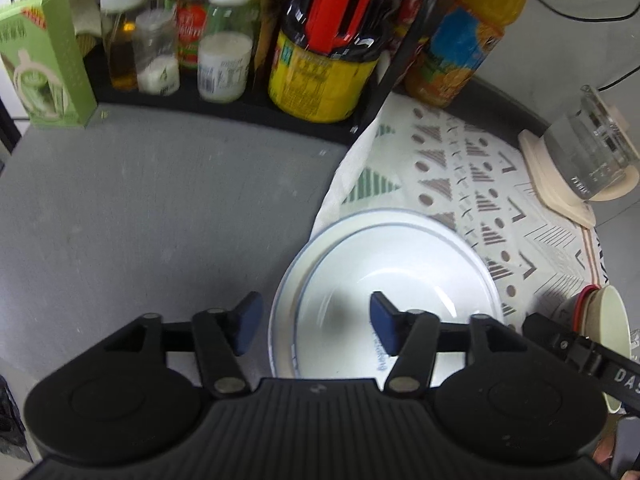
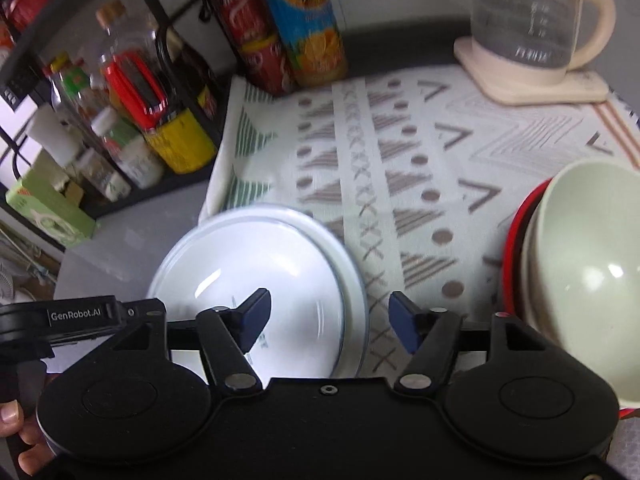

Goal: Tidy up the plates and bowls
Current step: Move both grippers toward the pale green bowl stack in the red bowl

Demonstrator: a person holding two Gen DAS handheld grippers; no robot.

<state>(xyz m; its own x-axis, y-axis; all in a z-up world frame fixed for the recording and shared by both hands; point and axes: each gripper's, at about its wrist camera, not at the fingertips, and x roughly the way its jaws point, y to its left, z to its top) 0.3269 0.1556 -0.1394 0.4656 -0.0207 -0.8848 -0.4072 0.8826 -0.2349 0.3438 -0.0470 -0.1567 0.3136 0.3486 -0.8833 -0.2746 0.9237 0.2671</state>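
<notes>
A white bowl point(image 1: 384, 276) with a blue rim line sits inside a white plate point(image 1: 292, 280) at the left edge of the patterned cloth; they also show in the right wrist view as bowl point(image 2: 256, 276) and plate point(image 2: 352, 280). My left gripper point(image 1: 316, 322) is open, its jaws straddling the bowl's near left rim. My right gripper point(image 2: 330, 318) is open above the right rim of the plate. A pale green bowl point(image 2: 588, 248) is stacked on a cream bowl and a red plate point(image 2: 510, 256) at the right; the stack also shows in the left wrist view point(image 1: 608, 320).
A black rack point(image 1: 248, 108) with sauce bottles and jars stands at the back. A green box point(image 1: 48, 60) is at the back left. An orange juice bottle point(image 2: 308, 28), red cans point(image 2: 256, 40) and a glass kettle point(image 2: 528, 20) on its cream base stand behind the cloth point(image 2: 420, 152).
</notes>
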